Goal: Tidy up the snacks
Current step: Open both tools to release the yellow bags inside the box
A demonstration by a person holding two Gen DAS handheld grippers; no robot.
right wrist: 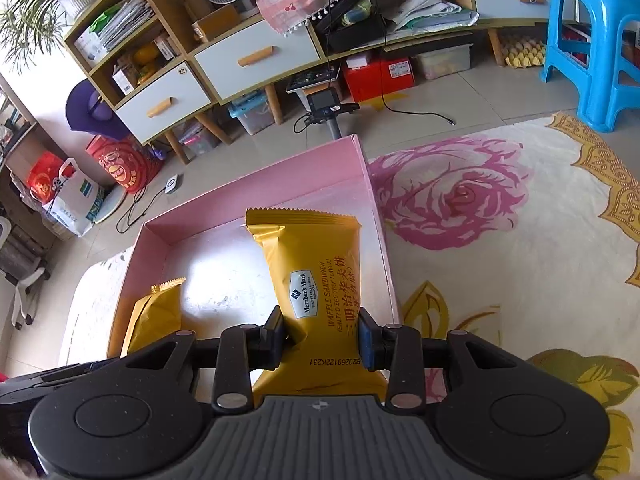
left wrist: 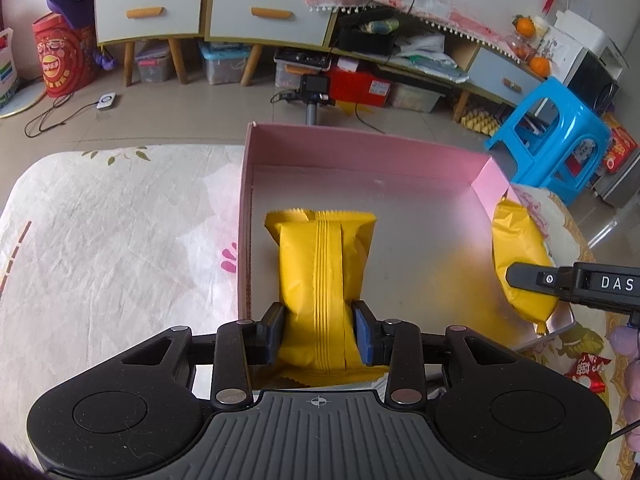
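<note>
Fingers (left wrist: 276, 330) of the left gripper (left wrist: 319, 332) pinching a yellow crinkled-foil snack packet (left wrist: 324, 264) across its lower half, seam side up, far end down inside the shallow pink cardboard box (left wrist: 360, 148). Fingers (right wrist: 272, 338) of the right gripper (right wrist: 320, 338) likewise clamped on a second yellow foil packet with a white label (right wrist: 316, 272), held near the box's right wall, top edge tilted up. Probably light, puffy and slick; wrapper dents under the pads, and the waffle inside likely brittle, so only a gentle squeeze. Best taken across the narrow width near one end, as now, clear of the crimped edges. Glossy box floor, likely slippery, letting packets slide. Box resting on a cream bench cloth with pink flowers (right wrist: 500, 240). Beyond: tiled floor, blue plastic stool (right wrist: 592, 40), low cabinet with pale drawers (left wrist: 148, 12), storage bins beneath.
</note>
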